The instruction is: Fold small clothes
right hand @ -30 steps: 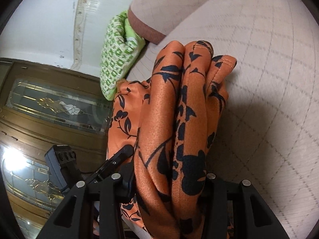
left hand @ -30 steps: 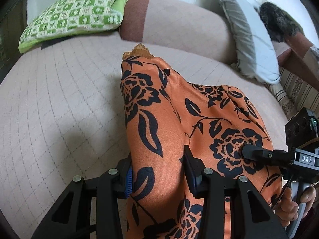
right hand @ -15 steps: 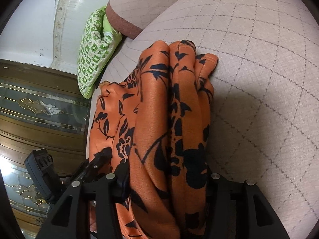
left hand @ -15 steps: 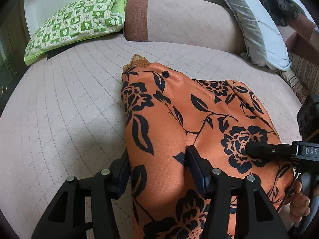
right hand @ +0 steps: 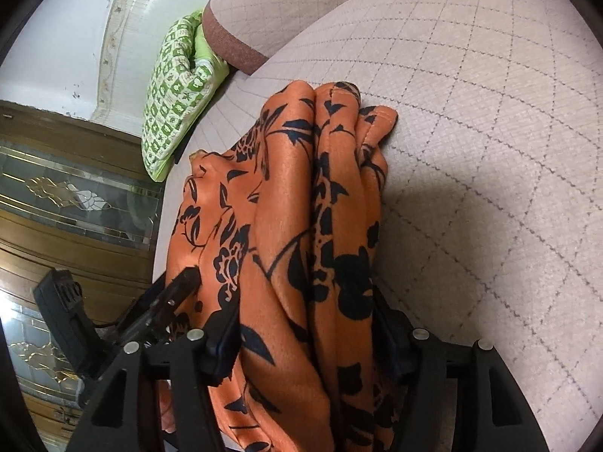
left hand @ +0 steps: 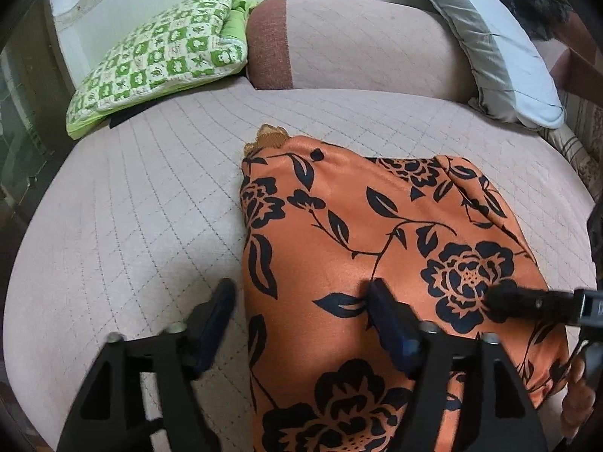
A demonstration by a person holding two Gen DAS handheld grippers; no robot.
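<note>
Where the left gripper (left hand: 301, 301) pinched the orange satin garment with black flowers (left hand: 377, 233) a second ago, its jaws are opening, one finger now clear of the cloth. The right gripper (right hand: 305, 324) is opening too, folds seemingly still bunched between. Garment lies on the quilted beige sofa seat (left hand: 132, 207), near a green checked cushion (left hand: 162, 52).

garment (left hand: 377, 233) on sofa (left hand: 132, 226) — pillow (left hand: 162, 56) perhaps behind-left
</note>
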